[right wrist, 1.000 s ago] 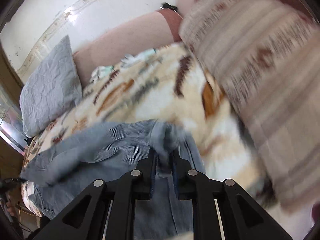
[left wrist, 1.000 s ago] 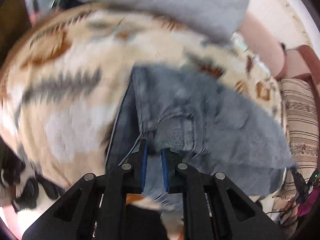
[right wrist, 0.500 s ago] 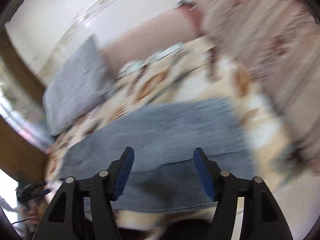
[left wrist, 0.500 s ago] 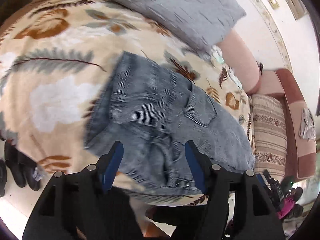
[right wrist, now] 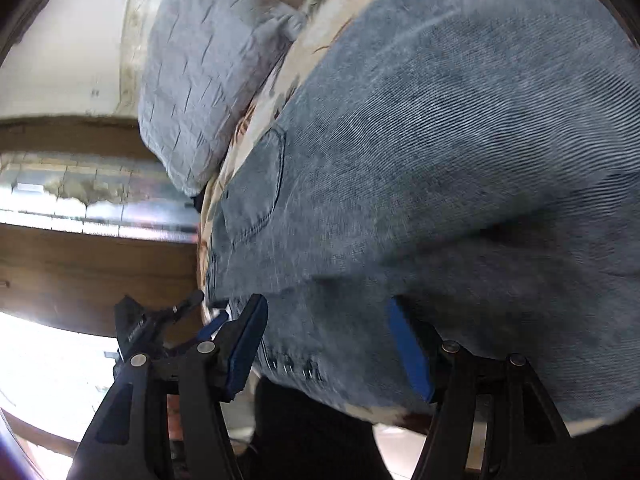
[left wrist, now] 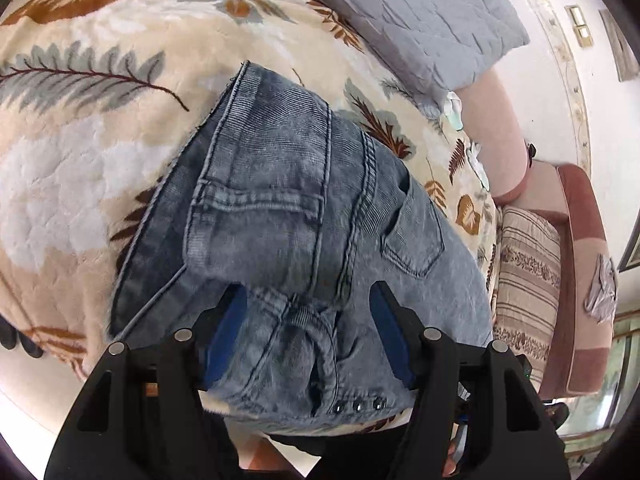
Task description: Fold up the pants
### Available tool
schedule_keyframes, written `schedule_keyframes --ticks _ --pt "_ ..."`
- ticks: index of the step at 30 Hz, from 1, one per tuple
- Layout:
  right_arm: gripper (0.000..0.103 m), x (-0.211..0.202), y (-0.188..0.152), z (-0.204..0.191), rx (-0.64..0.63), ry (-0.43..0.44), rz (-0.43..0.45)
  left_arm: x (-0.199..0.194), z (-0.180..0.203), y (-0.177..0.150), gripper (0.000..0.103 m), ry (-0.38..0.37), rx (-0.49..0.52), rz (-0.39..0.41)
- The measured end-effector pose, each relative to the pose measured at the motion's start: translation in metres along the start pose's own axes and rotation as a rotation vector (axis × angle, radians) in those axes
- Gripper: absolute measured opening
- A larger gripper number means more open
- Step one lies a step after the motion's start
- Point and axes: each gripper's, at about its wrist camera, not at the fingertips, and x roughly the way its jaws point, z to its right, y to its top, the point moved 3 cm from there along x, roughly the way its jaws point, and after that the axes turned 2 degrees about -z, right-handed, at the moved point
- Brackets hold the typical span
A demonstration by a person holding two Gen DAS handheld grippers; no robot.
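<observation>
Two hand-held grippers, left hand-held gripper [left wrist: 308,332] and right hand-held gripper [right wrist: 326,340], hover with jaws apart above the folded jeans [left wrist: 304,216] on the bed [left wrist: 80,152]; both are near its front edge.

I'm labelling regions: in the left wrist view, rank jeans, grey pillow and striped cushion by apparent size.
1. jeans
2. grey pillow, partly cut off
3. striped cushion
Fisheye nearness inflates the jeans.
</observation>
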Motion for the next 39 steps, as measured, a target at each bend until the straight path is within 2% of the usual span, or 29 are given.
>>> schedule_keyframes --ticks 4,5,7,8,9,10,12,16,20,23,26,29,31,32,35,37,39 --pt "0.065 0.008 0.013 0.006 0.094 0.029 0.064 0.015 -0.004 0.01 0.063 0.011 -0.037 -0.016" --pt "0.061 0.009 0.015 0.007 0.11 0.033 0.082 0.015 -0.003 0.012 0.062 0.009 -0.039 -0.008" --pt "0.043 0.01 0.017 0.005 0.113 0.02 0.109 0.012 0.0 0.017 0.059 0.006 -0.041 0.006" --pt "0.018 0.012 0.018 0.002 0.103 0.009 0.108 0.01 0.001 0.018 0.043 0.0 -0.042 0.013" --pt "0.003 0.014 0.018 -0.002 0.085 -0.015 0.108 0.008 0.003 0.019 0.022 0.006 -0.031 0.014" --pt "0.004 0.013 0.017 -0.008 0.048 -0.052 0.119 0.009 0.005 0.019 0.016 0.013 -0.024 0.011" --pt "0.004 0.008 0.013 -0.021 -0.025 -0.095 0.139 0.006 0.006 0.017 0.013 0.027 -0.018 0.015" --pt "0.003 -0.015 -0.001 -0.047 -0.167 -0.147 0.18 -0.009 0.008 0.003 0.011 0.056 0.004 0.035" --pt "0.003 -0.035 -0.025 -0.053 -0.208 -0.158 0.173 -0.035 0.01 -0.027 0.011 0.068 0.054 0.055" --pt "0.003 -0.044 -0.046 -0.04 -0.175 -0.144 0.139 -0.04 0.001 -0.049 0.011 0.072 0.07 0.041" --pt "0.003 -0.04 -0.058 -0.018 -0.125 -0.146 0.096 -0.025 -0.016 -0.061 0.011 0.113 0.048 0.0" --pt "0.003 -0.028 -0.061 -0.002 -0.08 -0.163 0.055 -0.009 -0.032 -0.063 0.012 0.118 0.0 -0.032" --pt "0.004 -0.024 -0.06 0.002 -0.088 -0.19 0.043 -0.009 -0.032 -0.063 0.012 0.112 -0.003 -0.031" --pt "0.009 -0.023 -0.06 0.004 -0.092 -0.2 0.044 -0.01 -0.032 -0.063 0.012 0.112 -0.001 -0.03" --pt "0.011 -0.031 -0.058 0.01 -0.071 -0.185 0.043 -0.015 -0.029 -0.066 0.013 0.108 0.008 -0.022" --pt "0.017 -0.044 -0.056 0.013 -0.064 -0.187 0.063 -0.019 -0.027 -0.071 0.017 0.093 0.017 -0.026" --pt "0.027 -0.074 -0.054 0.022 -0.052 -0.2 0.134 -0.022 -0.024 -0.08 0.032 0.063 0.026 -0.041"
